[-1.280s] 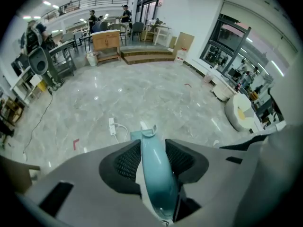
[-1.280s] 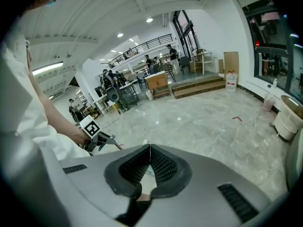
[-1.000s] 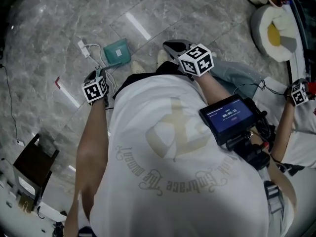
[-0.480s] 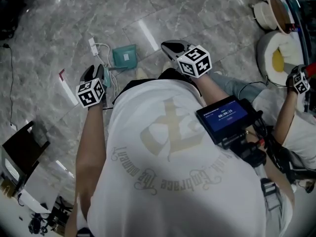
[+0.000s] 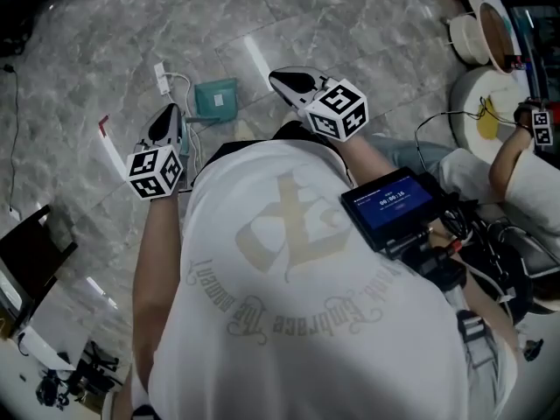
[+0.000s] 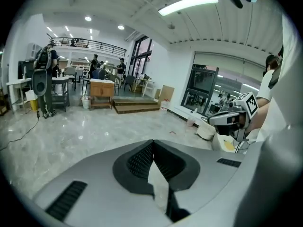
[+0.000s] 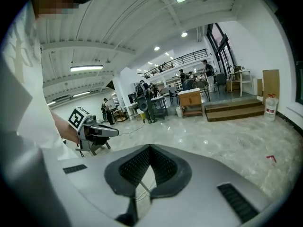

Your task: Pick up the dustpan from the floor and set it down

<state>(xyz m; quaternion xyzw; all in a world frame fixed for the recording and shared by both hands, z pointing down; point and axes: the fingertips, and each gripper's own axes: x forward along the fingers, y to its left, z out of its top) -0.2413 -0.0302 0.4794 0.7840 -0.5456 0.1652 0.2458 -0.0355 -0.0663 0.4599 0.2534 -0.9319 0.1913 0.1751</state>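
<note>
A dark chair [image 5: 35, 256] is standing at the far left on the floor [image 5: 96, 33]. The floor is shining like smooth grey marble with pale veins. Next, the left gripper [image 5: 171, 114] is hanging in the air above it. Its smooth grey jaws with ribbed black pads are pressing together at the tips, and nothing is sitting between them. A white power strip [image 5: 162, 77] with a thin white cable is lying just ahead of it.

Between the two grippers, a flat, squarish teal thing is lying on the floor. It is most likely the dustpan [image 5: 217, 97], and no jaws are touching it.

The right gripper [image 5: 278, 78] is hovering to its right. Its jaws are pressing together too and are holding nothing.

The person is wearing a soft white shirt [image 5: 289, 304] with pale print. A small glowing blue screen [image 5: 389, 206] is sitting beside it. At the far right, round white things [image 5: 466, 40] are sitting on the floor.

The room is looking big and bright. It is showing a white ceiling with a long light [image 6: 188, 4], a railed balcony [image 6: 90, 44], a wooden desk [image 6: 102, 88] and people standing far off.
</note>
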